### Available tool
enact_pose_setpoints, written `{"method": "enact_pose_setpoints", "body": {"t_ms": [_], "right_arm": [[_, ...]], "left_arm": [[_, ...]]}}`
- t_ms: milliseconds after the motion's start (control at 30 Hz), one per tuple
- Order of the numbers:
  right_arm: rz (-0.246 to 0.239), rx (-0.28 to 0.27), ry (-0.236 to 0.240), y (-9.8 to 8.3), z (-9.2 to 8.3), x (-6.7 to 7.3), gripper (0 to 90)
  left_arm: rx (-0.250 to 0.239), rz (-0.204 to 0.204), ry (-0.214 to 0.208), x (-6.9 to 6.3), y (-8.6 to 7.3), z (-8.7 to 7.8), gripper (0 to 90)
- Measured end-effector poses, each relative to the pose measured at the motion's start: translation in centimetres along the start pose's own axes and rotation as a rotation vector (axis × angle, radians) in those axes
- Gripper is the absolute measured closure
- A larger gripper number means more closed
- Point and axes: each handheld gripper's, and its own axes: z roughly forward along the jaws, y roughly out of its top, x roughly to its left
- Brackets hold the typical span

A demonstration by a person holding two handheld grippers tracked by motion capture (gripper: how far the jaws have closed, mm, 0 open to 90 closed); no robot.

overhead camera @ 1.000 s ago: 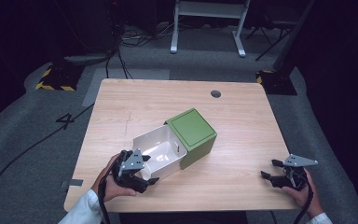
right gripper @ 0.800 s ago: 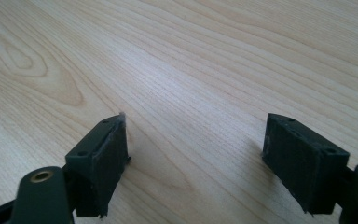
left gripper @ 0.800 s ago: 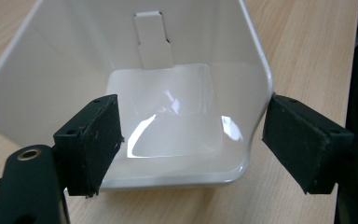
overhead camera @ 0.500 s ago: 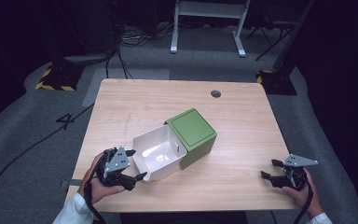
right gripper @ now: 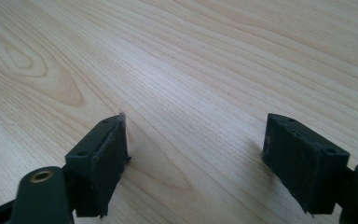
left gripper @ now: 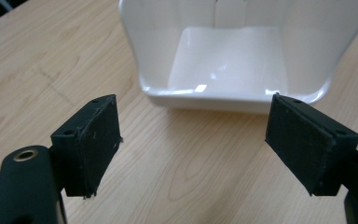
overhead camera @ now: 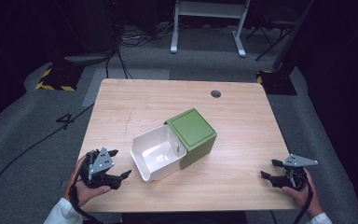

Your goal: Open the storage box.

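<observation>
A green box (overhead camera: 193, 133) sits mid-table with a white drawer (overhead camera: 156, 151) pulled out of it toward the front left; the drawer is empty. My left gripper (overhead camera: 120, 163) lies at the front left, held in a hand, its jaws open and pointing at the drawer's front wall a short gap away. In the left gripper view the two black pads (left gripper: 95, 140) stand wide apart around bare wood, with the white drawer (left gripper: 228, 56) just beyond my left gripper (left gripper: 193, 119). My right gripper (overhead camera: 269, 169) rests at the front right, open, and in its own view my right gripper (right gripper: 196, 140) has only wood between its jaws.
The wooden table (overhead camera: 242, 121) has a round cable hole (overhead camera: 216, 94) at the back right. Cables trail from both grippers over the front edge. Grey floor, a white frame's legs (overhead camera: 207, 28) and yellow-black marked plates (overhead camera: 56, 79) lie beyond the table.
My left gripper has drawn back to the left, away from the drawer's front wall, leaving a gap. The drawer stays pulled out. The right gripper has not moved.
</observation>
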Motion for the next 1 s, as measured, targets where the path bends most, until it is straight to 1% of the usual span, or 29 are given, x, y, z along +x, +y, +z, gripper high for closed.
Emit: {"method": "enact_pose_setpoints", "body": {"t_ms": [67,100,133,167,200,233,267,333,400,433,600,667,700,733,800,833,933,967,1000], "right_arm": [[0.000,0.000,0.000,0.0,0.0,0.0,21.9],[0.000,0.000,0.000,0.0,0.0,0.0,21.9],[0.000,0.000,0.000,0.0,0.0,0.0,21.9],[0.000,0.000,0.000,0.0,0.0,0.0,21.9],[0.000,0.000,0.000,0.0,0.0,0.0,21.9],[0.000,0.000,0.000,0.0,0.0,0.0,21.9],[0.000,0.000,0.000,0.0,0.0,0.0,21.9],[0.000,0.000,0.000,0.0,0.0,0.0,21.9],[0.000,0.000,0.000,0.0,0.0,0.0,21.9],[0.000,0.000,0.000,0.0,0.0,0.0,21.9],[0.000,0.000,0.000,0.0,0.0,0.0,21.9],[0.000,0.000,0.000,0.0,0.0,0.0,21.9],[0.000,0.000,0.000,0.0,0.0,0.0,21.9],[0.000,0.000,0.000,0.0,0.0,0.0,21.9],[0.000,0.000,0.001,0.0,0.0,0.0,21.9],[0.000,0.000,0.002,0.0,0.0,0.0,21.9],[0.000,0.000,0.003,0.0,0.0,0.0,21.9],[-0.001,0.000,0.003,0.0,0.0,0.0,21.8],[-0.001,0.000,0.003,0.0,0.0,0.0,21.9]], "left_arm": [[0.015,-0.013,0.011,0.3,-0.6,0.2,17.5],[0.015,-0.013,0.011,0.3,-0.6,0.2,17.6],[0.030,-0.023,0.020,0.6,-1.1,0.4,17.5],[0.030,-0.023,0.020,0.6,-1.1,0.4,17.4],[0.045,-0.035,0.024,1.0,-1.7,0.5,17.4],[0.045,-0.035,0.024,1.0,-1.7,0.5,17.4],[0.055,-0.054,0.034,1.3,-2.2,0.6,17.4],[0.070,-0.066,0.036,1.6,-2.8,0.8,17.3],[0.079,-0.069,0.041,1.8,-3.0,0.9,17.4],[0.099,-0.081,0.050,2.0,-3.6,1.1,17.4],[0.131,-0.115,0.045,2.5,-4.8,1.6,17.3],[0.137,-0.127,0.048,2.7,-5.2,1.7,17.3],[0.137,-0.127,0.048,2.7,-5.2,1.7,17.4],[0.135,-0.153,0.055,2.9,-5.6,1.8,17.2],[0.136,-0.156,0.055,3.1,-5.8,1.7,17.2],[0.126,-0.185,0.050,3.3,-6.2,1.8,17.2],[0.132,-0.200,0.051,3.5,-6.6,1.9,17.2],[0.133,-0.231,0.051,3.6,-7.0,2.1,17.2],[0.136,-0.242,0.050,3.6,-7.2,2.2,17.2]]}}
